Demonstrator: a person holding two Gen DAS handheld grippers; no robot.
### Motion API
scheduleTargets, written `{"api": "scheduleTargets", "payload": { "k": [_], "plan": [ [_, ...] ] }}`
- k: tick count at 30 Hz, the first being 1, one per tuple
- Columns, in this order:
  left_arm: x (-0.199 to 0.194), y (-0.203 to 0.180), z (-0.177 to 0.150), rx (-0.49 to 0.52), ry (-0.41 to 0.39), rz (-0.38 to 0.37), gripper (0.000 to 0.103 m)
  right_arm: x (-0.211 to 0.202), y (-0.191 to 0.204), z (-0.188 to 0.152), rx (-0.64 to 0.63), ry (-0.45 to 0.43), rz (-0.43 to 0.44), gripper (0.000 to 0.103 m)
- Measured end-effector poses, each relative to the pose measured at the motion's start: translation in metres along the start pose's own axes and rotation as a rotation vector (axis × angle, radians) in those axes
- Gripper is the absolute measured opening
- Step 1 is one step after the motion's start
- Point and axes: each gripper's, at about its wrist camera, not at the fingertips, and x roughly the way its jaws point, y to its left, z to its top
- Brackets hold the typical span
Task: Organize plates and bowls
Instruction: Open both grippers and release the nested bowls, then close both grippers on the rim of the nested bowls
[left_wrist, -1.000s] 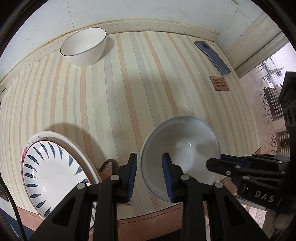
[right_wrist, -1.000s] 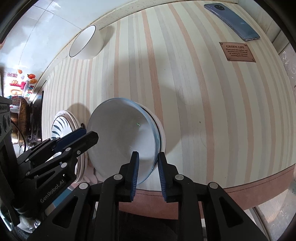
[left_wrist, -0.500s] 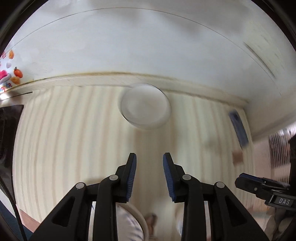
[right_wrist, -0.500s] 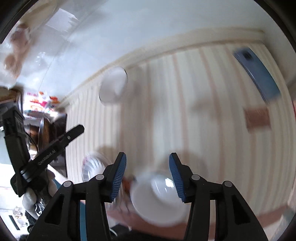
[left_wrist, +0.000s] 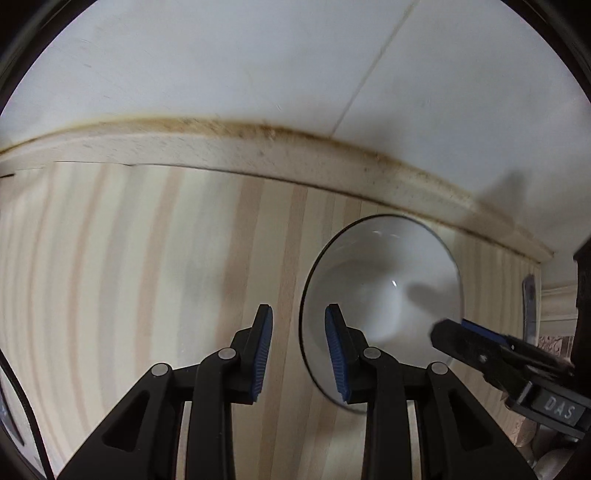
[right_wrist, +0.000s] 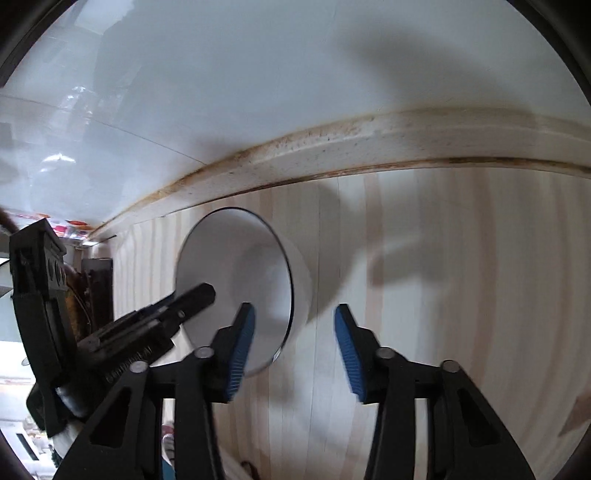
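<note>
A white bowl (left_wrist: 384, 291) with a thin dark rim stands on the striped counter (left_wrist: 129, 277), close to the back ledge. My left gripper (left_wrist: 299, 350) is open, its fingers astride the bowl's left rim, one outside and one over the inside. In the right wrist view the same bowl (right_wrist: 240, 277) sits left of centre. My right gripper (right_wrist: 295, 347) is open wide around the bowl's right wall. Each gripper shows in the other's view: the right gripper (left_wrist: 480, 347) over the bowl's right edge, the left gripper (right_wrist: 177, 310) over its left side. Neither one is shut on the bowl.
A pale raised ledge (left_wrist: 258, 147) and a white tiled wall (left_wrist: 258, 66) rise just behind the bowl. A blue-grey phone (left_wrist: 529, 302) lies at the far right of the counter. Dark kitchen items (right_wrist: 96, 291) stand past the counter's left end.
Both grippers left the blue-rimmed bowl at the counter's front edge and moved forward to the white bowl by the back wall. The right gripper opened wide.
</note>
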Motion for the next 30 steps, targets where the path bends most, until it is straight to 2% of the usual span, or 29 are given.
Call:
{"api": "scheduleTargets", "payload": {
  "k": [2, 4, 10, 16, 23, 30],
  "plan": [
    [0.002, -0.004, -0.003, 0.009, -0.005, -0.008, 0.019, 0.01, -0.002, 0.005, -0.002, 0.017, -0.003, 0.023],
    [0.002, -0.009, -0.005, 0.023, -0.017, -0.005, 0.016, 0.018, 0.001, 0.004, -0.008, 0.021, -0.02, 0.018],
    [-0.004, -0.017, -0.008, 0.04, -0.044, 0.008, 0.016, 0.017, 0.002, 0.0, -0.03, 0.01, -0.049, 0.016],
    [-0.029, -0.027, -0.017, 0.071, -0.088, 0.013, 0.016, 0.0, 0.007, -0.011, -0.032, -0.006, -0.054, 0.016],
    [-0.07, -0.04, -0.039, 0.11, -0.135, -0.004, 0.016, -0.046, 0.017, -0.034, -0.052, -0.049, -0.065, 0.015],
    [-0.107, -0.059, -0.069, 0.159, -0.162, -0.017, 0.016, -0.095, 0.027, -0.077, -0.059, -0.09, -0.079, 0.015]
  ]
}}
